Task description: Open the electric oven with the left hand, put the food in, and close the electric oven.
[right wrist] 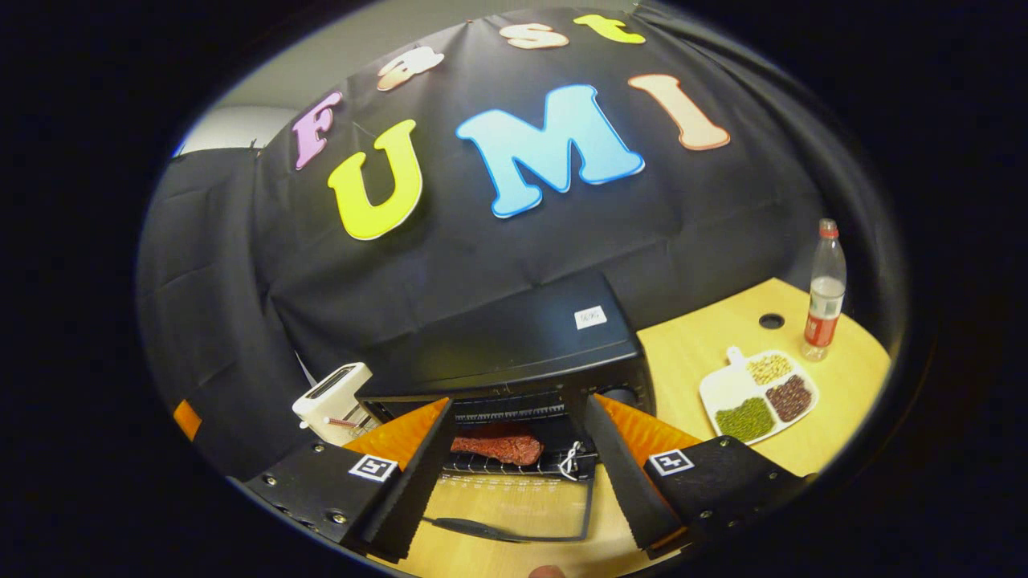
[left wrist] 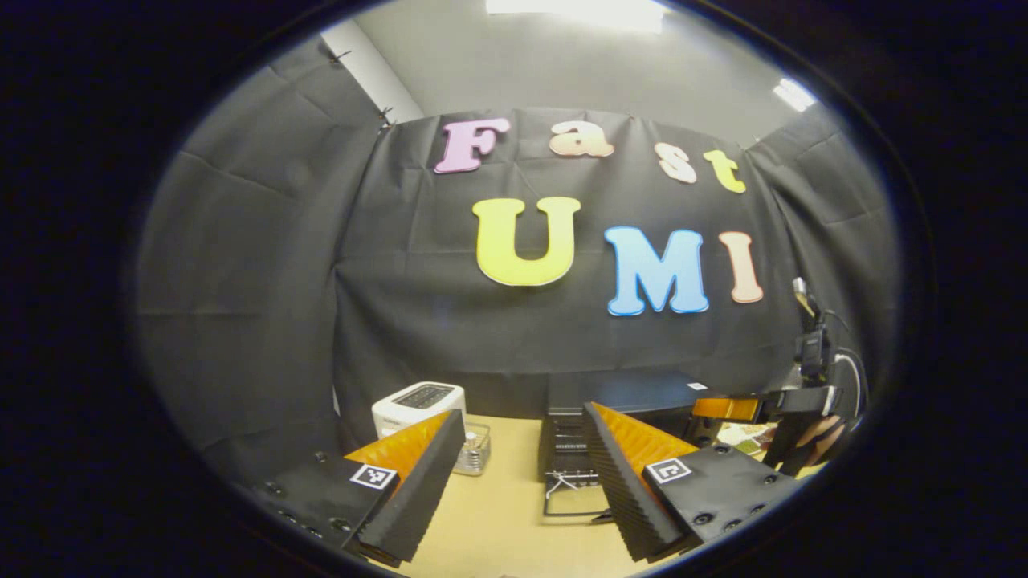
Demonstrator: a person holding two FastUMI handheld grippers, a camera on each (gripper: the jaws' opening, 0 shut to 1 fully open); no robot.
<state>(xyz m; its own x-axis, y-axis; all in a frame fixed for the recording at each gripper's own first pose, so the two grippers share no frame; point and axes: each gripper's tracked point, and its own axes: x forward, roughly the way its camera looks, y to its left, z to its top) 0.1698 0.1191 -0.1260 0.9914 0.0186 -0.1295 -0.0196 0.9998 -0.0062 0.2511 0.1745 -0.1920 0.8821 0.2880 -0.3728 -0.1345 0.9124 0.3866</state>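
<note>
oven: black electric oven (right wrist: 514,345) sits on the wooden table (right wrist: 707,337) against the booth cloth; door (right wrist: 514,502) is dropped flat toward the camera, handle at the near edge, so the cavity is fully accessible
food: reddish-brown slab of meat (right wrist: 496,448) lies on the wire rack (right wrist: 514,466) inside the cavity, just behind the door hinge line; looks already placed, so the put-in step reads as done
right gripper: right gripper (right wrist: 514,474) faces straight into the oven mouth, fingers spread wide, nothing between them; likely just clear of the food
left gripper: left gripper (left wrist: 522,474) is off to the oven's left side, fingers wide apart and empty; oven side and lowered door sit between and beyond its fingers; probably staged there because the door is its job
next step, judged: closing the door; left needs to get under or onto the handle and swing it up
risk: right gripper stands over the door's swing path; should clear first
bystanders: white toaster (left wrist: 418,405) left of the oven; divided plate of beans (right wrist: 759,395) and a bottle (right wrist: 823,293) on the right, well apart from the door; no interference expected
</note>
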